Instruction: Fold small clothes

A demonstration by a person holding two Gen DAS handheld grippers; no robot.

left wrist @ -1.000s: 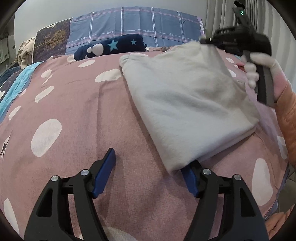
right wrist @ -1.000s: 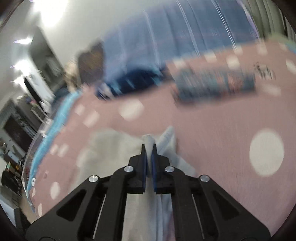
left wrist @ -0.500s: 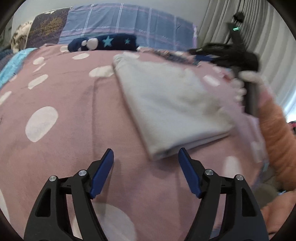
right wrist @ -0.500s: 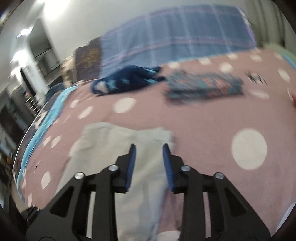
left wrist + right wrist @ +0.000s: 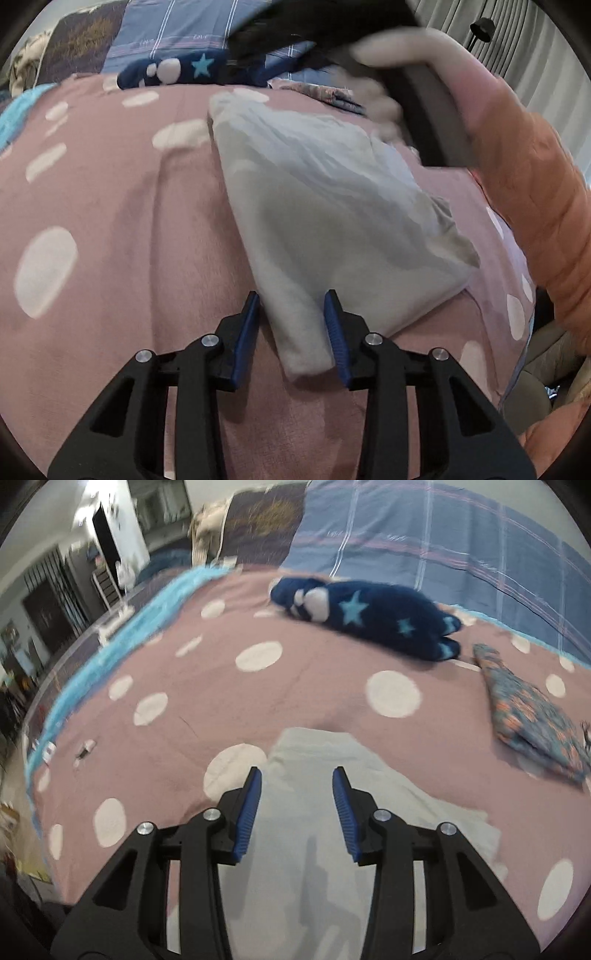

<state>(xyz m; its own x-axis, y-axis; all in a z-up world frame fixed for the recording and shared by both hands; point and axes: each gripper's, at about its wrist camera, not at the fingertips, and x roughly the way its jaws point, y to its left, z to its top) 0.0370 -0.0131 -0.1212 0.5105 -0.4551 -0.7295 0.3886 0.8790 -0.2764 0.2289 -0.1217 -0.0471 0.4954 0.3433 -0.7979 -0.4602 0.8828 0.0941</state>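
A pale grey folded garment [image 5: 332,229] lies flat on the pink dotted bedspread [image 5: 110,229]. My left gripper [image 5: 293,325] straddles its near corner. The jaws are closing with that corner between the blue pads [image 5: 247,332], and a sliver of gap still shows at the left pad. In the right wrist view the same garment [image 5: 314,849] lies under my right gripper [image 5: 297,805], near its far edge. Those jaws are opening and hold nothing. A blurred black tool in a gloved hand crosses the top of the left wrist view.
A navy plush cloth with stars [image 5: 369,616] and a patterned folded cloth [image 5: 535,723] lie beyond the garment. A plaid blue pillow [image 5: 424,535] lines the headboard, and a turquoise blanket [image 5: 110,646] edges the bed's left side. The person's orange sleeve [image 5: 535,192] reaches in from the right.
The right gripper let go of the lifted far corner, which dropped flat, then opened and swung across over the garment. The left jaws narrowed around the near corner.
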